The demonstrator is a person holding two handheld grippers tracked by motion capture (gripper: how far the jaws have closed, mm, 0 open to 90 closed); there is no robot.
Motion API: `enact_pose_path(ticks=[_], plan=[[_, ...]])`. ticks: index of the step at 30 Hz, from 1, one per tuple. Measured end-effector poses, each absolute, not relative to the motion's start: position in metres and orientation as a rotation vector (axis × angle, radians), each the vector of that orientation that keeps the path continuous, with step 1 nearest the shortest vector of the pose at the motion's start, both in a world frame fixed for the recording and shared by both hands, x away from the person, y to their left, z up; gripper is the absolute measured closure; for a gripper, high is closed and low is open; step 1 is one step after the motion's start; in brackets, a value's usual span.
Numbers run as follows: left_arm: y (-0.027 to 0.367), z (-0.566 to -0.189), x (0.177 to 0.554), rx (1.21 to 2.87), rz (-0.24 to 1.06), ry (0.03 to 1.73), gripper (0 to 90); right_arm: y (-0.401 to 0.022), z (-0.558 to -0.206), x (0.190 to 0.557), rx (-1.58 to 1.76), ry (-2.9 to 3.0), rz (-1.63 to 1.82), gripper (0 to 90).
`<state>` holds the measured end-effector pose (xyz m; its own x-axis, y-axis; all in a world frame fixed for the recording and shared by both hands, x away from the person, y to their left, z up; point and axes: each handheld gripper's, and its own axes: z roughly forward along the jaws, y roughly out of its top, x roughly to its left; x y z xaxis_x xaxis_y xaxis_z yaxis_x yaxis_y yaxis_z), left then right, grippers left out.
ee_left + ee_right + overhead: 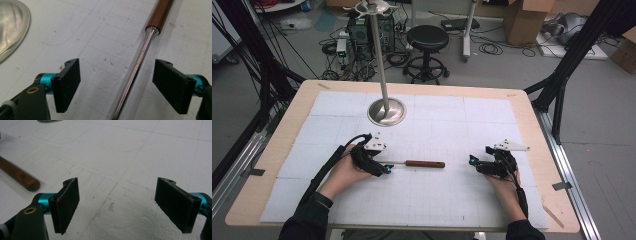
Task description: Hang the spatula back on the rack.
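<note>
The person wears dark sleeves. Each black claw, the left claw (pixel 384 169) and the right claw (pixel 473 161), has ribbed black pads (pixel 67 85), teal fittings, a brass-ringed screw, a grey three-cornered plate and a black cable.

Table (pixel 532 130) w/ white mat (pixel 437 190), tool (pixel 417 163), stand base (pixel 386 111)

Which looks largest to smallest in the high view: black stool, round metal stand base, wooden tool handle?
1. black stool, though it stands farther off on the floor
2. round metal stand base
3. wooden tool handle, narrow, clearly smallest
</note>
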<state>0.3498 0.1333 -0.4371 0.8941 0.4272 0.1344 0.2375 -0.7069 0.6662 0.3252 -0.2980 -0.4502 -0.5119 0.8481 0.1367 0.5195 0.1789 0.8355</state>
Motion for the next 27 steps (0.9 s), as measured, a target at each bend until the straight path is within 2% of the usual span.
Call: enact_pose_path(ticks=[4,7,11,14,17,23,27], plan=[[0.1350,-0.4374,0.3516,2.367,0.307,0.488,34.4,-0.2981,-0.4502,0.3254,1.293,2.106,1.264,20.1],[0.1342,-0.4350,0.3523,2.391,0.239,0.480,47.0,-0.2982,-0.4502,0.3254,1.295,2.108,1.263,20.4],[0.1318,-0.4332,0.3543,2.414,0.185,0.465,56.9,-0.2982,-0.4502,0.3254,1.297,2.107,1.263,20.6],[0.1322,-0.4326,0.3549,2.417,0.178,0.472,61.8,-0.2982,-0.4502,0.3254,1.298,2.108,1.263,20.6],[0.1318,-0.4317,0.3546,2.426,0.170,0.461,71.2,-0.2982,-0.4502,0.3254,1.297,2.107,1.263,20.6],[0.1301,-0.4314,0.3543,2.431,0.163,0.445,73.8,-0.2981,-0.4502,0.3254,1.294,2.107,1.264,20.7],[0.1257,-0.4282,0.3538,2.476,0.145,0.425,81.8,-0.2982,-0.4503,0.3256,1.293,2.108,1.265,20.7]])
